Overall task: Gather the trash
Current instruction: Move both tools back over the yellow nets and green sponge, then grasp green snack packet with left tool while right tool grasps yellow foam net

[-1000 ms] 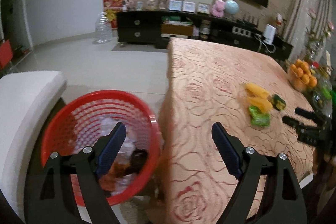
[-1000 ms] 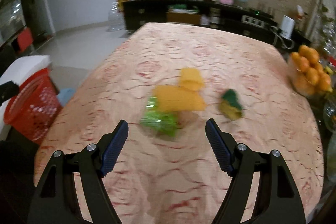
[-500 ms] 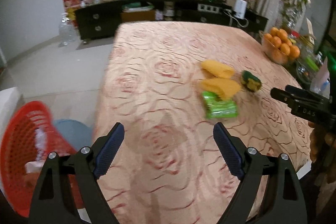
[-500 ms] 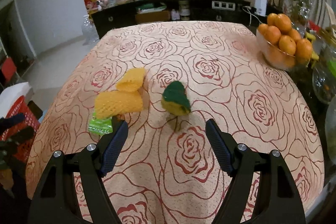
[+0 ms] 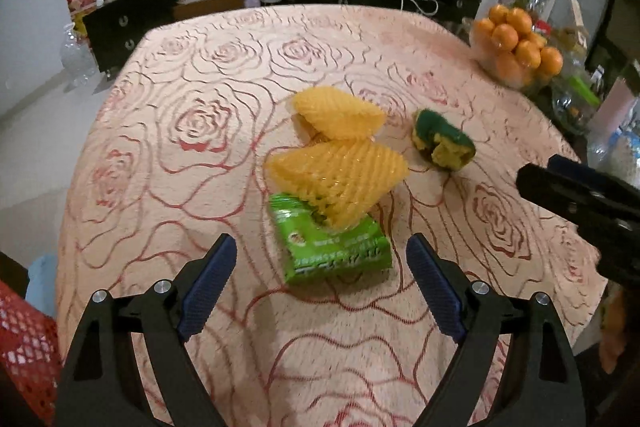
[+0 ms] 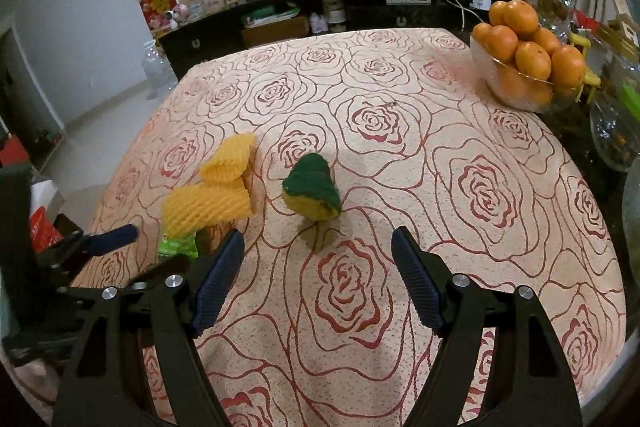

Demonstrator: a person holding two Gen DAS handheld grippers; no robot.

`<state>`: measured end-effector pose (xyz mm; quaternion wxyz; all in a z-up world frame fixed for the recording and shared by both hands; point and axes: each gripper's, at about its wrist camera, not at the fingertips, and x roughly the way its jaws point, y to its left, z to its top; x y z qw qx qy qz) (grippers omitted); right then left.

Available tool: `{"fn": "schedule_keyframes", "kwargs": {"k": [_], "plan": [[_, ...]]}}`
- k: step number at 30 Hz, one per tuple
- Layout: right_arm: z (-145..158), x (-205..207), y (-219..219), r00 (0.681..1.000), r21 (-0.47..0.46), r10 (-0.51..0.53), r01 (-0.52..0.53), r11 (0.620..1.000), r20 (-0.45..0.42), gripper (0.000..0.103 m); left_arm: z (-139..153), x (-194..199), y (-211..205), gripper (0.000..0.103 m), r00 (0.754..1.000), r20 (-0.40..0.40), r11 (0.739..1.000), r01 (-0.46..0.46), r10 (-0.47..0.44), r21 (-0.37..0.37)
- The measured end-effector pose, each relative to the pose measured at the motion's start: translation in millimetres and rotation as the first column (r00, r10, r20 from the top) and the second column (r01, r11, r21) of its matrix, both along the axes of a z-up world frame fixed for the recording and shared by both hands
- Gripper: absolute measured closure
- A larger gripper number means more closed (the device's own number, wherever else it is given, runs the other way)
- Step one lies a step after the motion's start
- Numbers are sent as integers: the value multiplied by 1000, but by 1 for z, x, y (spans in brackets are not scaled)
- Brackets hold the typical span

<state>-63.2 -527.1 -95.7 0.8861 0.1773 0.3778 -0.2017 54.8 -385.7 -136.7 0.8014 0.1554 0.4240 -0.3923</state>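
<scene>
On the rose-patterned tablecloth point(image 5: 208, 115) lie two yellow foam fruit nets point(image 5: 340, 167), a green snack wrapper point(image 5: 336, 247) and a crumpled green and yellow sponge point(image 5: 442, 141). My left gripper point(image 5: 322, 263) is open just in front of the wrapper, which sits between and slightly beyond its fingertips, untouched. One net rests on the wrapper's far edge. In the right wrist view my right gripper point(image 6: 318, 255) is open a short way before the sponge point(image 6: 314, 191), with the nets point(image 6: 216, 195) and the wrapper point(image 6: 178, 247) to its left. The red mesh basket point(image 5: 24, 351) shows at the lower left edge.
A glass bowl of oranges point(image 6: 528, 67) stands at the table's right side, with glassware point(image 6: 616, 131) beyond it. A dark sideboard point(image 6: 320, 15) with frames and ornaments runs along the back wall. A large clear bottle point(image 6: 158, 67) stands on the floor at left.
My left gripper has swung right from above the red basket to the table and come down close to the green wrapper. The right gripper has shifted right, from the nets to the sponge.
</scene>
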Motion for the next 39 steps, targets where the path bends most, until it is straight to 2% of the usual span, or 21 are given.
{"fn": "schedule_keyframes", "kwargs": {"k": [7, 9, 10, 18, 28, 33, 39], "plan": [[-2, 3, 2, 1000, 13, 19, -18, 1000, -3, 30, -11, 4, -10, 22, 1000, 16, 1000, -2, 2, 9], [-2, 4, 3, 1000, 12, 21, -21, 1000, -6, 30, -12, 4, -11, 47, 1000, 20, 1000, 6, -6, 12], [-3, 5, 3, 1000, 12, 22, -22, 1000, -7, 30, -14, 5, -11, 49, 1000, 15, 1000, 12, -13, 22], [-8, 10, 7, 999, 5, 29, -29, 1000, -25, 30, -10, -4, 8, 51, 998, 51, 999, 38, -39, 32], [-12, 18, 22, 997, -18, 79, -79, 997, -26, 30, 22, -7, 77, 51, 995, 98, 999, -11, 7, 39], [-15, 31, 39, 985, -24, 169, -169, 985, -23, 29, 41, 2, 112, 51, 986, 144, 997, -79, 79, -9], [-18, 54, 54, 968, -66, 248, -250, 966, -33, 19, 49, 19, 134, 51, 983, 94, 985, -148, 156, -86]]}}
